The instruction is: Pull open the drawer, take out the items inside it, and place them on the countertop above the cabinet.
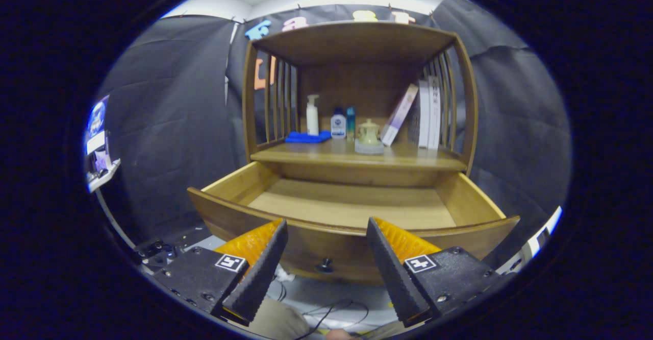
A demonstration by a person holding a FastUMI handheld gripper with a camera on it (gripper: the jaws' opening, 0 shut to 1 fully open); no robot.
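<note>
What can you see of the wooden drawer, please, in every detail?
The drawer is light brown wood with a curved front panel and one small dark knob at its middle. It is pulled far out of the cabinet, below the shelf that carries bottles and books. Its visible floor is bare; the part just behind the front panel is hidden. The open gripper is just in front of the panel, its fingers apart on either side of the knob, not touching it.
</note>
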